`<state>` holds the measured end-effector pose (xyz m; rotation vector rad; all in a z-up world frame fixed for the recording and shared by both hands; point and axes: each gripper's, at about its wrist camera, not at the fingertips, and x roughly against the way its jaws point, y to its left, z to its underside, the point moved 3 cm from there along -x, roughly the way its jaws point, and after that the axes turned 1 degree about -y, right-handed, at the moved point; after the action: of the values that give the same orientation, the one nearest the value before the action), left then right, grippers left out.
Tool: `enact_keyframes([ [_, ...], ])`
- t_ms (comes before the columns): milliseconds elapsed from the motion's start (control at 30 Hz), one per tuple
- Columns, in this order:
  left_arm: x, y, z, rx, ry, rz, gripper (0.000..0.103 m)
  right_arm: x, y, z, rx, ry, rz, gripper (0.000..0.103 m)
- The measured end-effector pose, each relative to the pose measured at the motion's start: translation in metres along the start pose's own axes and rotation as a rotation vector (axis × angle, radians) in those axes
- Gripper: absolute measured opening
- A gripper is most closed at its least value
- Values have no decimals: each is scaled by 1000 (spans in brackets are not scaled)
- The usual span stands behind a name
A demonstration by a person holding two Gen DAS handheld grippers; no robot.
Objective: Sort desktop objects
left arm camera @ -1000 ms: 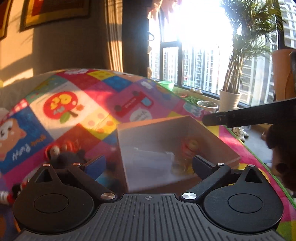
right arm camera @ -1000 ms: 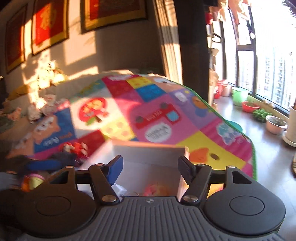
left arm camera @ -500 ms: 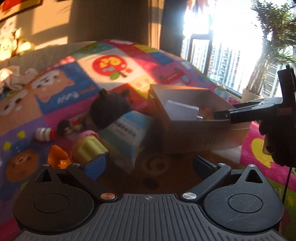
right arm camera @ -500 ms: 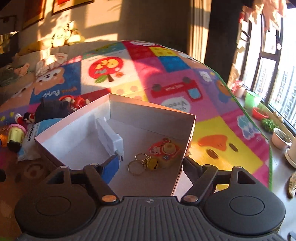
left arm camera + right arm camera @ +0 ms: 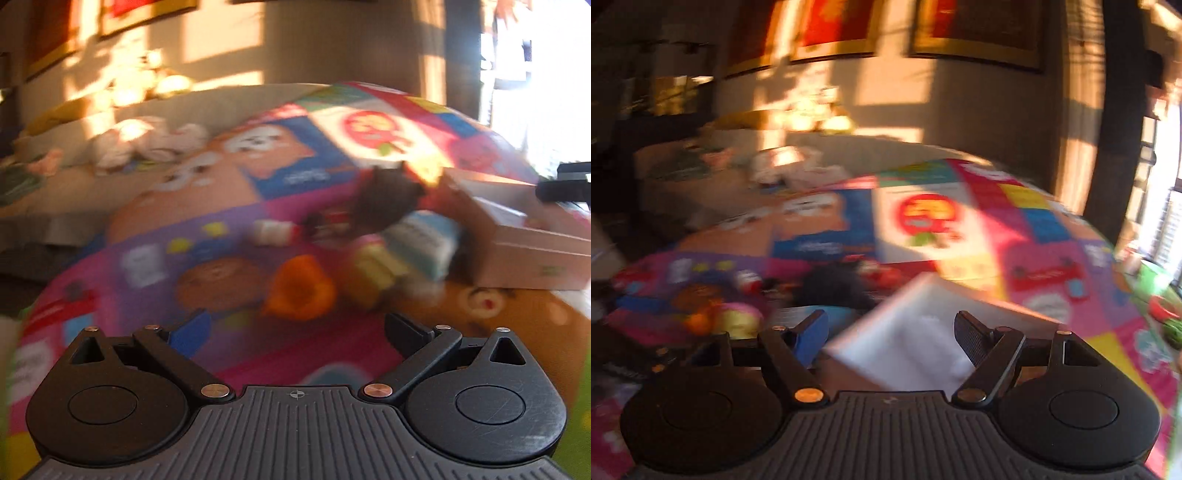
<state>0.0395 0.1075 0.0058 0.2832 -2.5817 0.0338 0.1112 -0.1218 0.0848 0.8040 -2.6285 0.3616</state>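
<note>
Both views are motion-blurred. My left gripper (image 5: 297, 332) is open and empty, hovering low over the colourful play mat (image 5: 155, 236). Just beyond its fingertips lie an orange toy (image 5: 299, 288), a yellow-and-pink toy (image 5: 373, 269), a blue-white packet (image 5: 421, 243), a small white bottle (image 5: 275, 232) and a dark plush (image 5: 384, 199). The cardboard box (image 5: 524, 243) stands to the right. My right gripper (image 5: 892, 332) hangs over the near left corner of the box (image 5: 923, 339); its jaws are closing with nothing between them. The dark plush (image 5: 831, 284) and yellow-and-pink toy (image 5: 738, 317) lie to its left.
A grey sofa (image 5: 221, 107) with soft toys (image 5: 147, 140) runs along the back. The tip of the other gripper (image 5: 565, 188) pokes in above the box at the right edge. A dark flat box (image 5: 624, 362) lies at the lower left. A bright window (image 5: 1163, 206) is on the right.
Both cameras swung left. The left gripper went from above the box to the loose toys on the mat. The right gripper drew back from the box's inside and its jaws stand wider.
</note>
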Motion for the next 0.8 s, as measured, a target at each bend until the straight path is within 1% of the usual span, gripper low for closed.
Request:
enact_keyframes([
  [33,4,7,3,5,-2,-33,103,-3,18,0,21,14,-44,71],
  [67,7,14,5,12,-2,-56,103,-9,34,0,33,30,-83,64],
  [133,11,30,9,47,3,-70,103,-26,64,0,44,77,-160,55],
  [200,12,42,14,96,22,-61,103,-48,87,-5,34,111,-201,55],
  [267,12,45,20,118,38,-41,103,-72,101,-10,11,145,-212,55],
  [333,15,44,21,118,19,-25,103,-102,110,-14,-1,193,-195,55],
  [400,18,41,22,102,7,-18,103,-130,115,-12,-18,276,-179,55],
  [433,16,39,22,96,7,-11,103,-141,115,-9,-33,323,-187,55],
  [467,18,38,23,92,4,-3,103,-145,114,-6,-50,341,-187,56],
  [567,17,38,23,102,6,17,103,-130,109,-4,-66,318,-197,56],
  [733,13,40,23,117,21,16,103,-63,87,4,-70,189,-241,56],
  [800,12,37,22,105,25,8,103,-38,72,14,-74,146,-221,56],
])
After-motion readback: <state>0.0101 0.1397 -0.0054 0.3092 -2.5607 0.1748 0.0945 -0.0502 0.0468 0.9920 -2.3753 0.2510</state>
